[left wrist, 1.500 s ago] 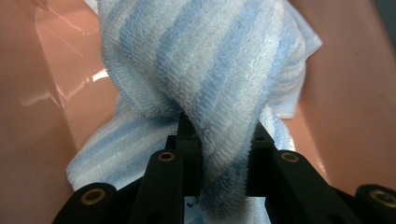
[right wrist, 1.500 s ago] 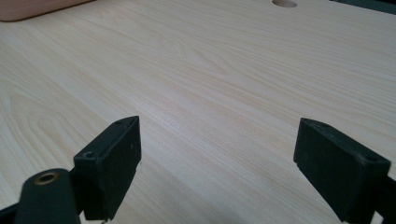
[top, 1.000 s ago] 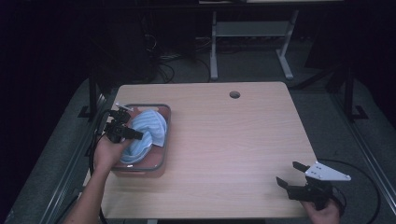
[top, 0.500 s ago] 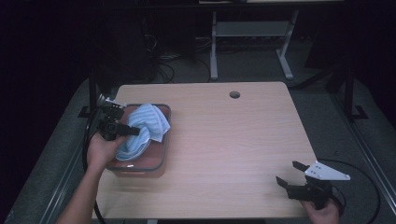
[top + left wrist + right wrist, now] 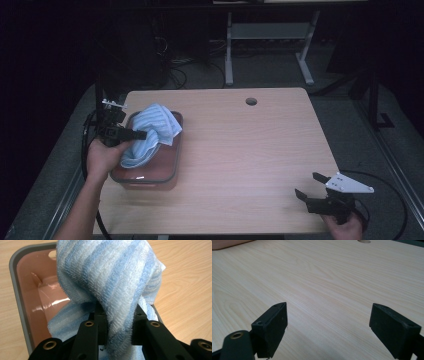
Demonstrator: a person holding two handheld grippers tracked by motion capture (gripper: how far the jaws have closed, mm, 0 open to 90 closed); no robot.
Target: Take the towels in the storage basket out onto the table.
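- Blue-and-white striped towel (image 5: 152, 132) bunched up, partly lifted out of the pink tub (image 5: 170, 170), lower folds hanging down inside it.
- Left gripper (image 5: 135, 134) clamped on a fold of that towel, just above the tub's left rim, jaws pointing across the tub toward its right side.
- In the left gripper view, same towel (image 5: 112, 280) pinched between the two black jaws, terry cloth bulging above them and draping down on both sides.
- Same view: tub (image 5: 20, 302) below and behind the cloth, grey rim, glossy pink inside, towel's lower edge lying within it.
- Left hand (image 5: 102, 157) wrapped around the gripper body, just left of the tub, forearm coming in from below the tub's near-left corner.
- Tub resting on the wooden table (image 5: 250, 165), near the table's left edge.
- Right gripper (image 5: 309, 187) well to the right of the tub, near the table's front right corner, jaws spread wide, nothing between them.
- In the right gripper view, right gripper (image 5: 328, 322) low over bare table (image 5: 324, 277), jaws far apart, a pink corner of the tub (image 5: 227, 243) far off at the upper left.
- Round hole (image 5: 251, 101) in the tabletop, well beyond and to the right of the tub, near the far edge.
- Grey three-cornered plate (image 5: 350, 183) on top of the right gripper, far to the right of the tub.
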